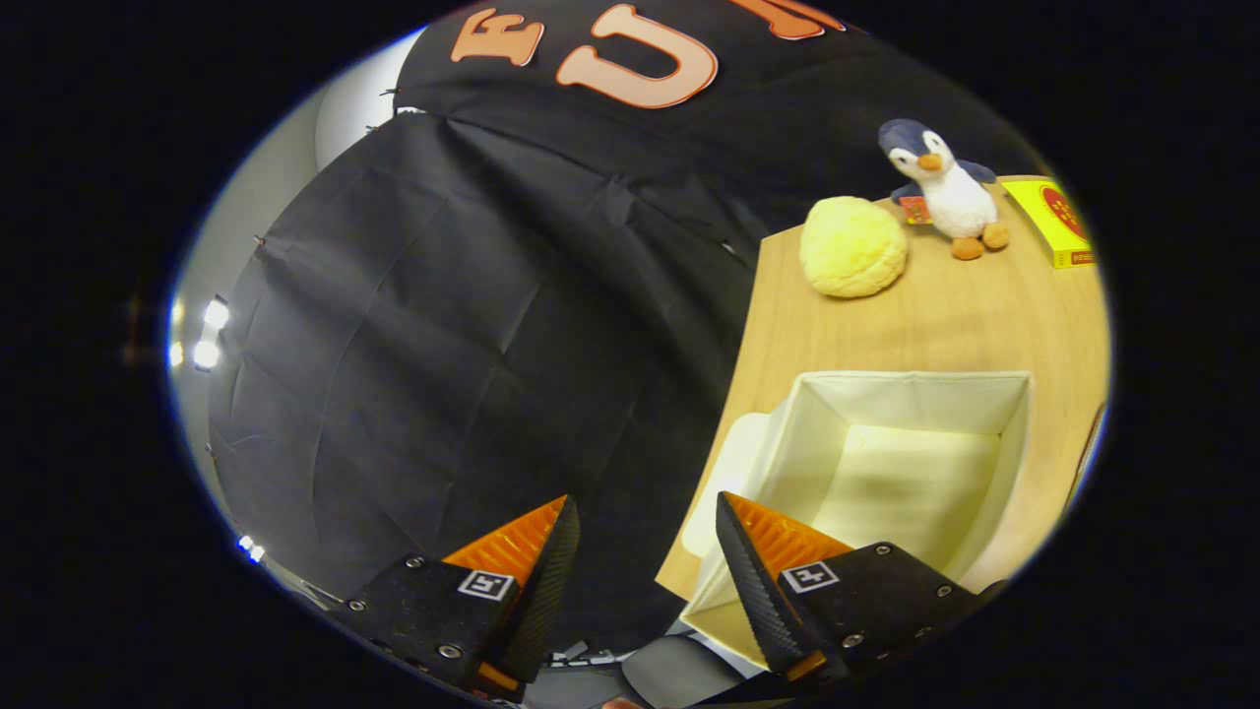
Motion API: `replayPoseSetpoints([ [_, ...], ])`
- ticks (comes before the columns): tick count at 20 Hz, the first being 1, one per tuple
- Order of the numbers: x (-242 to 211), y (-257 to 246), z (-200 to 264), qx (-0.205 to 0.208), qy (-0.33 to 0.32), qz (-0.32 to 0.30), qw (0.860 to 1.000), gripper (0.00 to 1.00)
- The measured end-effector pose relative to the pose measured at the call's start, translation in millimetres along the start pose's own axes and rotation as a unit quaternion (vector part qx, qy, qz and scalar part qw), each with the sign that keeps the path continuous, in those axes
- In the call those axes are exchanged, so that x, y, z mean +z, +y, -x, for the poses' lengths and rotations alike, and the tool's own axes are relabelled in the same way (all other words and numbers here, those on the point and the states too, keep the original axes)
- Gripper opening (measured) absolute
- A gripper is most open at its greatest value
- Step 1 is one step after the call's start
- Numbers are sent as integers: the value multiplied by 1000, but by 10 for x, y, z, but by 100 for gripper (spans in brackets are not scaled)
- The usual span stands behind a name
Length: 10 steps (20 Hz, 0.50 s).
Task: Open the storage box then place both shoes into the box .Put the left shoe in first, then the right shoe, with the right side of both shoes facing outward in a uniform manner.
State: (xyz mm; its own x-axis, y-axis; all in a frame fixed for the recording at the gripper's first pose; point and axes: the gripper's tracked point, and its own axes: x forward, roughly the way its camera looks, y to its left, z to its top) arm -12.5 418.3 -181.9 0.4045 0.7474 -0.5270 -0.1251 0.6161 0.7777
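Observation:
A white fabric storage box (1014, 423) stands open on the wooden table (945, 315), its inside bare. Its lid (724, 483) hangs down off the side nearest the table's edge. My gripper (647, 517) is open with nothing between its fingers. One fingertip (738, 527) sits over the near corner of the box, by the lid. The other fingertip (561, 527) hangs off the table in front of the black cloth wall.
Beyond the box on the table lie a round yellow plush (852, 246), a penguin plush toy (940, 187) and a yellow carton (1053, 222). The table's edge (743, 345) runs just left of the box. Bright lamps (209, 335) shine beside the cloth.

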Motion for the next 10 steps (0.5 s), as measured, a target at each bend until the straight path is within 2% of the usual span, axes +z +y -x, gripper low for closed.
replayPoseSetpoints([
  [1, 40, -186, 66, -15, -7, -3, 1000, 87],
  [4, 116, -585, 389, -59, -37, -7, 998, 89],
  [10, 100, -1582, 985, -161, -80, 3, 984, 90],
])
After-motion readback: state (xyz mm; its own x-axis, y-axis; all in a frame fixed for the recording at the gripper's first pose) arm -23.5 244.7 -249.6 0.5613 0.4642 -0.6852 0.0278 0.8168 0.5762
